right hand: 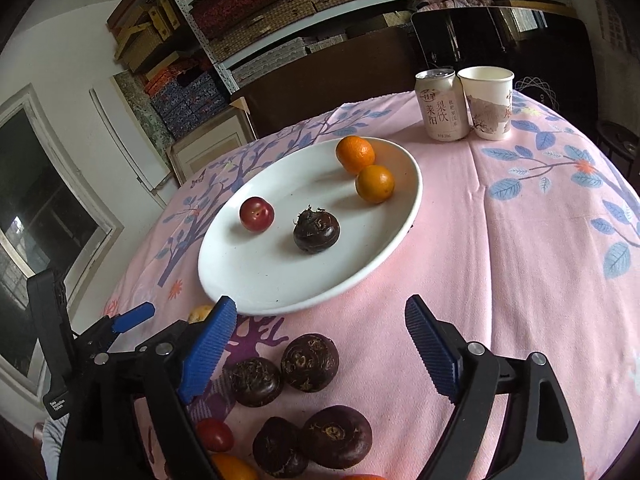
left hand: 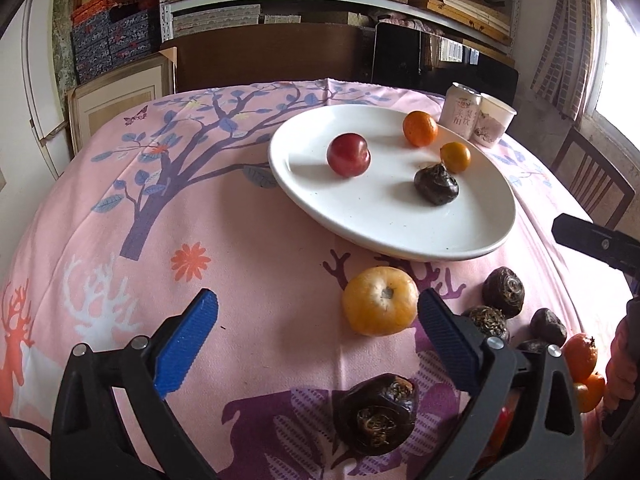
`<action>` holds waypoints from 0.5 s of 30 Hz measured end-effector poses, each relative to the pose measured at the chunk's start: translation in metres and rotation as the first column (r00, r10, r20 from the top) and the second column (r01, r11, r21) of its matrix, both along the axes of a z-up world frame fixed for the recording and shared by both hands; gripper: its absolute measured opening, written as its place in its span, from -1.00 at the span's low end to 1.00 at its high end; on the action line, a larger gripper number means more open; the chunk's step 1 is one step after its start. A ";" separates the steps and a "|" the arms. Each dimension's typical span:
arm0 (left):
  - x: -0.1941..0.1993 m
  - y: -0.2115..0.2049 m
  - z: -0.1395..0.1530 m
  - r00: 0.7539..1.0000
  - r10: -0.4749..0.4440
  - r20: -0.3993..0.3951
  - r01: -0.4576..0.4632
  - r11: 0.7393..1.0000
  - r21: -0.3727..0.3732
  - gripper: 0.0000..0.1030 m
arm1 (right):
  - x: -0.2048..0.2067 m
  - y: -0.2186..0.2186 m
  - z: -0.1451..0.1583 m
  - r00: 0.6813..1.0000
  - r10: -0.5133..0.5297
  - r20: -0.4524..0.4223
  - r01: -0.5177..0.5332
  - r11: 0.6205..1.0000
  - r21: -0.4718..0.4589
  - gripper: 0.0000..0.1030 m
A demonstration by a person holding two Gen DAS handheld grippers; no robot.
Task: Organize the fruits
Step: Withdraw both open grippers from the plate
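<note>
A: What carries it all?

B: A round table under a pink cloth printed with blue-leaved trees and deer (left hand: 248, 240). On it, toward the far side, sits a wide white ceramic plate (left hand: 400, 232) holding a red plum (left hand: 348, 155), two small oranges (left hand: 419, 128), and one dark brown water chestnut (left hand: 436, 184).

A: And past the plate?

B: A white drink can with Chinese lettering (right hand: 441, 105) touches a white paper cup (right hand: 489, 102), both near the table's far edge.

A: Where are the tools?

B: The left gripper (left hand: 318, 320) has its blue ribbed fingers spread wide, holding nothing. A large yellow-orange persimmon-like fruit (left hand: 379, 301) lies on the cloth just off the plate's near rim, right against the inner face of the right-hand finger (contact or a hair's gap, I cannot tell). Another dark water chestnut (left hand: 376, 414) lies between the fingers, closer to the camera.

A: The other one?

B: The right gripper (right hand: 320, 344) is also spread apart and empty. Four dark chestnuts lie on the cloth between its fingers near the table's near edge: a pair (right hand: 310, 362) further out, a pair (right hand: 336, 437) closer in. A small red fruit (right hand: 214, 435) and an orange one (right hand: 234, 468) sit partly hidden behind its left finger.
</note>
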State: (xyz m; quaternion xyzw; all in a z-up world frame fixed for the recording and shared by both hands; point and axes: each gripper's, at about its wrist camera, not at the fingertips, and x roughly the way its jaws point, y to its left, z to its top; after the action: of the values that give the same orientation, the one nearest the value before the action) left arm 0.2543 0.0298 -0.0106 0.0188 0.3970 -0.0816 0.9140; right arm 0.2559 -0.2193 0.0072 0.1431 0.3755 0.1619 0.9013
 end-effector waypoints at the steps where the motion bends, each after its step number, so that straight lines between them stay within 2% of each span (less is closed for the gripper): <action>1: 0.000 -0.004 -0.002 1.000 -0.009 -0.002 0.009 1.000 0.016 0.90 | 0.000 0.001 0.000 1.000 0.008 -0.002 -0.008 1.000 0.003 0.72; 10: -0.005 -0.039 -0.011 0.996 -0.089 0.008 0.086 0.979 0.183 0.90 | 0.004 0.003 -0.005 0.999 0.021 -0.047 -0.023 0.999 -0.029 0.72; 15: 0.002 -0.043 -0.015 0.996 -0.092 -0.008 0.092 0.972 0.215 0.90 | 0.004 0.016 -0.011 0.993 0.070 -0.094 -0.078 0.994 -0.082 0.69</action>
State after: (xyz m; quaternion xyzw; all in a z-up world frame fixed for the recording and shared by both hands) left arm 0.2564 -0.0136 -0.0253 0.1362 0.4012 -0.0802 0.9023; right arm 0.2601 -0.2035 -0.0043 0.0976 0.4276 0.1724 0.8820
